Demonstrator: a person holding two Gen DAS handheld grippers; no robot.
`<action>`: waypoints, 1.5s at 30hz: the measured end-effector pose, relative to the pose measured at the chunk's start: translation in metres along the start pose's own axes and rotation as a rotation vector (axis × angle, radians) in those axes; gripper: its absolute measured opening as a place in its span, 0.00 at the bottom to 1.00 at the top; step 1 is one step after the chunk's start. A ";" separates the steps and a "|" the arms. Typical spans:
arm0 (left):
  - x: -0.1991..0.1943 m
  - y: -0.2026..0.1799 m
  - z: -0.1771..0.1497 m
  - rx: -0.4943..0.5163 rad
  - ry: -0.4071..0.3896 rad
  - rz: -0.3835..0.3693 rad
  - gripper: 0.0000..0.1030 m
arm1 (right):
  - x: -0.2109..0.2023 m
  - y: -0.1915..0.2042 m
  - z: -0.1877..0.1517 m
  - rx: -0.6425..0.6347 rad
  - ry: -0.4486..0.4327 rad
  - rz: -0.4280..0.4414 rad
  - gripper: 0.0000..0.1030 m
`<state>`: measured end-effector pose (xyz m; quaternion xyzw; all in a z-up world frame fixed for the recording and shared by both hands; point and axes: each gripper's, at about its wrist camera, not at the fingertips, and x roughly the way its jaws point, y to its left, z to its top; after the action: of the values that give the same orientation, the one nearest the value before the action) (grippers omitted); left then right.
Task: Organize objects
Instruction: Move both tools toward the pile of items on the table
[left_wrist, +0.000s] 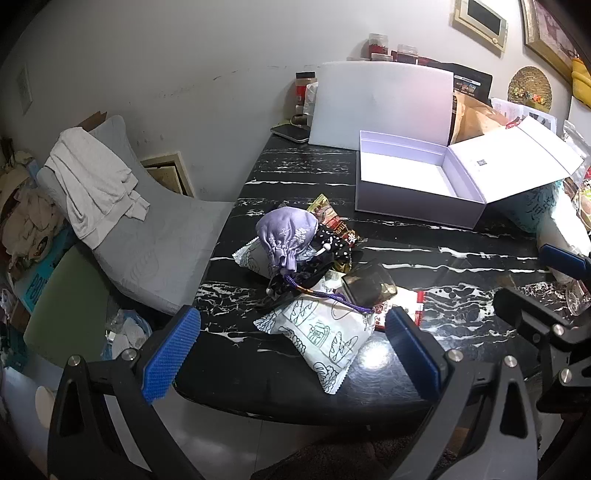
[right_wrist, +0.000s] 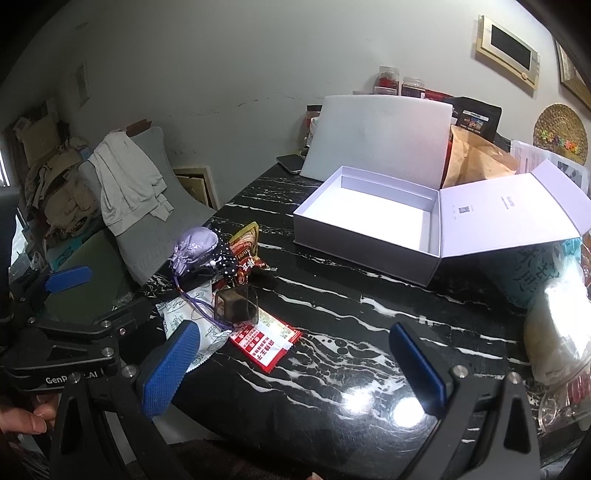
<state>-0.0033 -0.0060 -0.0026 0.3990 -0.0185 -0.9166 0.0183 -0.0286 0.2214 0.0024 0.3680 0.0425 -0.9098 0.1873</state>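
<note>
Both grippers, left gripper (left_wrist: 291, 354) and right gripper (right_wrist: 295, 363), gape wide and hold nothing; picking seems yet to begin, so next likely means closing on the white printed snack packet (left_wrist: 321, 332) at lower centre for the open white cardboard box (left_wrist: 413, 206) at upper right.

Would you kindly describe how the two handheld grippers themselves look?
Both the left gripper and right gripper have black angular frames with triangular cutouts and silver bolts, ending in blue, finely textured finger pads. White "GenR…AI" lettering marks the left gripper's body.

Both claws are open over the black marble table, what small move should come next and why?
Probably ease the left claw forward around the white printed snack packet just ahead of it. That packet lies nearest, at the pile's front edge, and the open white cardboard box is empty. The right claw holds nothing either.
</note>
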 end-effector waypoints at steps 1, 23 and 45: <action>0.000 0.000 0.000 -0.001 0.000 -0.002 0.97 | 0.000 0.000 0.000 -0.001 0.001 0.000 0.99; 0.001 0.006 0.001 -0.015 0.005 0.002 0.97 | 0.005 0.006 -0.001 -0.005 0.013 0.006 0.99; -0.013 0.007 -0.023 -0.032 0.018 0.013 0.97 | -0.005 0.009 -0.018 -0.003 0.026 0.024 0.99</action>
<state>0.0227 -0.0123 -0.0081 0.4066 -0.0062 -0.9131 0.0309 -0.0107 0.2184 -0.0066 0.3799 0.0419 -0.9026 0.1983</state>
